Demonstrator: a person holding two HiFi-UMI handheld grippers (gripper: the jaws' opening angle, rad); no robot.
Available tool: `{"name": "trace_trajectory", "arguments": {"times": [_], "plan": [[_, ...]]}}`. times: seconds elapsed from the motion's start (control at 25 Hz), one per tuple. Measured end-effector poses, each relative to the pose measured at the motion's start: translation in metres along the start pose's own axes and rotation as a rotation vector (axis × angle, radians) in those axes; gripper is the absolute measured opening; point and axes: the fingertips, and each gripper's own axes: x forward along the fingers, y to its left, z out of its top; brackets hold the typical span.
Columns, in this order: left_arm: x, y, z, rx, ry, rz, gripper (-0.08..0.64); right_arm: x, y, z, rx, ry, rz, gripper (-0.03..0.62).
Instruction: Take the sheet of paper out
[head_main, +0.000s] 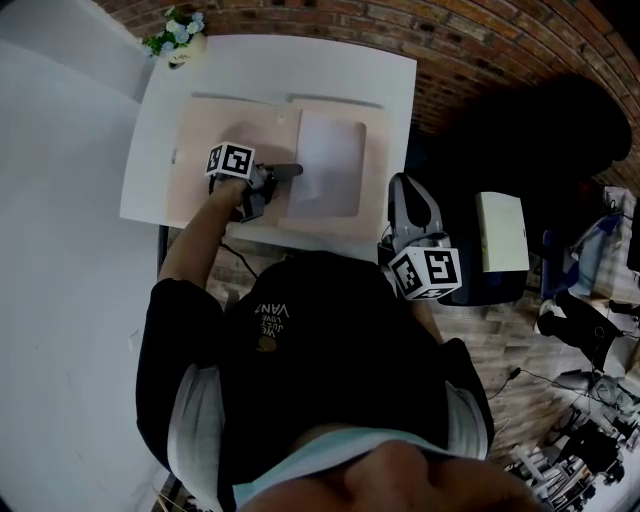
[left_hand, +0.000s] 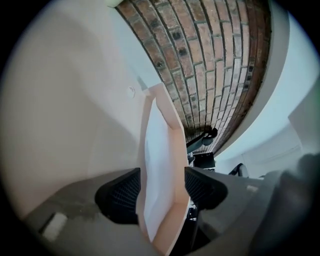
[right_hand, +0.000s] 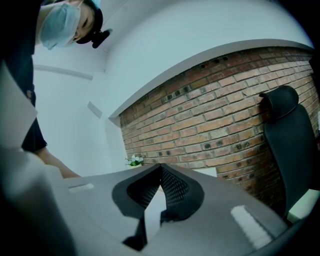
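Sheet of paper (head_main: 330, 165) lies white inside an open pale-pink folder (head_main: 215, 130) on the white table (head_main: 400, 90), on the folder's right half. Left gripper (head_main: 290, 172) rests over the folder's middle, tips at the sheet's left edge. In the left gripper view its jaws stand wide apart, with the sheet (left_hand: 157, 165) and a raised edge of the folder (left_hand: 179, 150) running between them. The pads sit close on either side and are not clamped. Right gripper (head_main: 408, 195) is held off the table's near right corner. Its jaws are closed together on nothing (right_hand: 159, 172). Small flowers (head_main: 175, 35) stand at the table's far left corner, with the brick wall (head_main: 480, 40) behind.
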Motion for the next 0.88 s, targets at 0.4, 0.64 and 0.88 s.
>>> {"name": "trace_trajectory", "arguments": {"times": [0.4,0.64,0.88], "plan": [[0.016,0.001,-0.006,-0.020,0.029,-0.029,0.269,-0.002,-0.003,-0.001,0.002,0.004,-0.003,0.000],[0.022,0.003,-0.008,-0.012,0.009,-0.016,0.207,-0.004,-0.003,-0.001,0.001,0.005,-0.009,0.000],[0.018,0.011,-0.004,-0.007,-0.060,-0.002,0.031,-0.007,-0.006,-0.001,-0.001,0.010,-0.020,0.000]]}}
